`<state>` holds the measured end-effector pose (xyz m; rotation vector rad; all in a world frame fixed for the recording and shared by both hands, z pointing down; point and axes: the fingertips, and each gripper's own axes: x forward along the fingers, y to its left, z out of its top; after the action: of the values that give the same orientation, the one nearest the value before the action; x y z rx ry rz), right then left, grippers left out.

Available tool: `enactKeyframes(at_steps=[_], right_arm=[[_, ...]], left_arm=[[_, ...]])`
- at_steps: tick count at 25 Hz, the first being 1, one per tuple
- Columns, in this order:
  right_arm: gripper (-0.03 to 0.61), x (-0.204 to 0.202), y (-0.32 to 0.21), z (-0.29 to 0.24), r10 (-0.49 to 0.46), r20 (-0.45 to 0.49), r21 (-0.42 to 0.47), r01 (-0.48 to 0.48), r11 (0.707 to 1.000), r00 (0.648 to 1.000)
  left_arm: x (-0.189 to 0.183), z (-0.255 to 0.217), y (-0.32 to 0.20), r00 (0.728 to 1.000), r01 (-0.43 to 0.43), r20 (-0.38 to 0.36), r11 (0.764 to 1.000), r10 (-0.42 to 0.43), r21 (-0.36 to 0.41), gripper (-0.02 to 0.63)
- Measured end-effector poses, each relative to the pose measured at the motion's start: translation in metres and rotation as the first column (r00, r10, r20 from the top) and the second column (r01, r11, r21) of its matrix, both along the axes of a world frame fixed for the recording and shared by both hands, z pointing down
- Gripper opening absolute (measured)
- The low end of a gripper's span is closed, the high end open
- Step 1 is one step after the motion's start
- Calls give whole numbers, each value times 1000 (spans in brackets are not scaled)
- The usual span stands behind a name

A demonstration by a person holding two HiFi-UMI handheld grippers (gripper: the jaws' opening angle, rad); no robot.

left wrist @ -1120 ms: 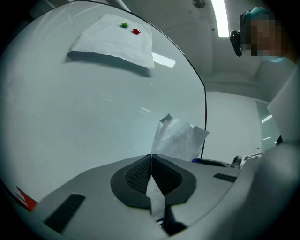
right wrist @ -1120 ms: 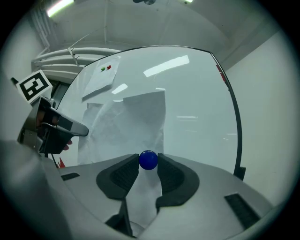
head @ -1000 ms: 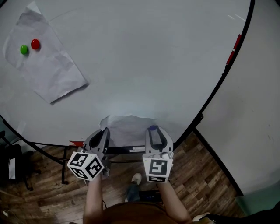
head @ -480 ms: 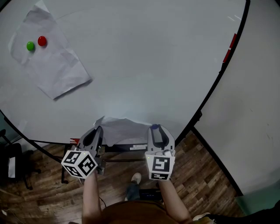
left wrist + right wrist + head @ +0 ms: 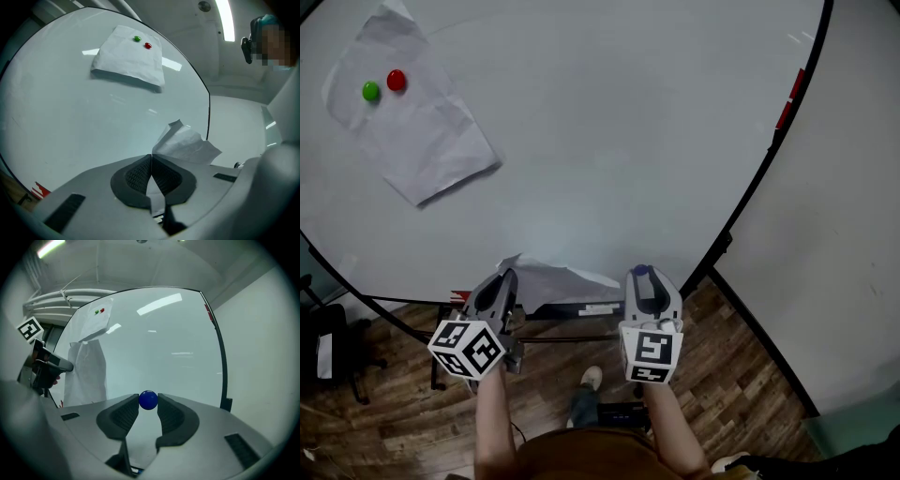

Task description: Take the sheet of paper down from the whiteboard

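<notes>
My left gripper (image 5: 504, 280) (image 5: 151, 159) is shut on the edge of a loose, crumpled white sheet (image 5: 558, 279) (image 5: 187, 143) at the whiteboard's (image 5: 609, 141) lower edge. In the right gripper view that sheet (image 5: 86, 371) hangs at the left. My right gripper (image 5: 641, 275) (image 5: 148, 402) pinches a blue ball magnet (image 5: 639, 271) (image 5: 148, 400) between its pads, just right of the sheet. A second sheet (image 5: 412, 122) (image 5: 129, 56) stays pinned on the board's upper left under a green magnet (image 5: 371, 91) and a red magnet (image 5: 396, 81).
Red items (image 5: 787, 98) are clipped to the board's right rim. A white wall (image 5: 844, 234) stands to the right. Below lie a wooden floor (image 5: 750, 375), the board's stand and dark gear (image 5: 323, 356) at the left. A person (image 5: 276, 42) shows in the left gripper view.
My left gripper has drifted left with the sheet's edge in it, so the sheet stretches out lower across the board's bottom. The right gripper has kept its hold on the blue magnet.
</notes>
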<state>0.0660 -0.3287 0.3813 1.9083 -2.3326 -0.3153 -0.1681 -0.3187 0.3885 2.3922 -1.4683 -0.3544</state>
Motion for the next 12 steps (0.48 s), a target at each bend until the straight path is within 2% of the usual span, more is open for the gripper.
enactKeyframes(at_steps=[12], right_arm=[[138,-1,6,4,12,2,-10,-12,1000,1000]], left_arm=[[0,3,4,1000,-20,-10,1000,19,-7,25]])
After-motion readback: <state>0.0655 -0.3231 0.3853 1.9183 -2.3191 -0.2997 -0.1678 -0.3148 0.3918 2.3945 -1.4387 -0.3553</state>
